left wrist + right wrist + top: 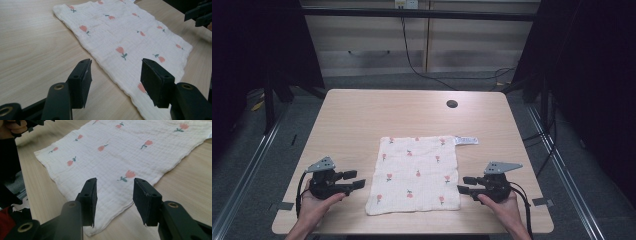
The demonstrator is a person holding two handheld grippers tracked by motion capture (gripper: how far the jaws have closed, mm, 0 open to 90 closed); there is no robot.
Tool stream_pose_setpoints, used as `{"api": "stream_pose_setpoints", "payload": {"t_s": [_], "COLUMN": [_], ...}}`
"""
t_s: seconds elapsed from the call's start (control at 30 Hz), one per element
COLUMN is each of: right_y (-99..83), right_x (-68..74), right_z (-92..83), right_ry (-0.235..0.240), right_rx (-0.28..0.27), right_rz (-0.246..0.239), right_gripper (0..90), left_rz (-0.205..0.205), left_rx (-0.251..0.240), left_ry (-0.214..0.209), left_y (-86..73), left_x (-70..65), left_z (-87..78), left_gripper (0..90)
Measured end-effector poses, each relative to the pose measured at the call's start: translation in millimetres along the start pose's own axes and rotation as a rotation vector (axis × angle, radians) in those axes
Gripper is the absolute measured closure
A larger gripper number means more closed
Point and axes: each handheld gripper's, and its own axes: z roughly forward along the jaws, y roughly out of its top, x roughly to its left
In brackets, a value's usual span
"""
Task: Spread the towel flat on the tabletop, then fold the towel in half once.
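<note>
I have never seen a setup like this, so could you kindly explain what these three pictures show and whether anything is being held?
No robot here: a person holds a handheld gripper in each hand. The high view looks down on a wooden table. The left gripper and right gripper sit either side of a white cloth with red flowers, lying flat, with a label at its far corner. The other two pictures come from cameras riding on each gripper, looking along its black fingers. Both grippers are open and hold nothing; each points at a near corner of the cloth.
</note>
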Motion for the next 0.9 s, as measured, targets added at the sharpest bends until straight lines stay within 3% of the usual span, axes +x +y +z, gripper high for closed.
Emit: {"api": "stream_pose_setpoints", "payload": {"t_s": [0.23,0.33,0.53,0.7,0.9], "right_y": [7.1,16.8,34.3,46.4,53.5], "right_x": [-4.3,-10.0,-21.2,-29.8,-44.8], "right_z": [2.6,5.2,17.5,27.4,42.4], "right_ry": [-0.013,-0.010,-0.012,-0.020,-0.027], "right_rx": [0.013,0.010,0.021,0.036,0.044], "right_rz": [-0.010,-0.019,-0.046,-0.061,-0.040], "right_gripper": [53.2,53.1,53.9,57.3,61.9], "left_rz": [-0.011,-0.035,0.022,0.009,0.000], "left_rx": [-0.005,0.010,0.045,0.042,0.049], "left_ry": [0.004,0.000,0.011,0.042,0.041], "left_y": [10.5,13.6,21.0,33.4,44.8], "left_x": [8.0,14.0,19.2,25.0,32.1], "left_z": [5.4,9.3,22.7,35.8,51.1], "left_gripper": [42.6,52.1,55.8,56.1,60.7]}}
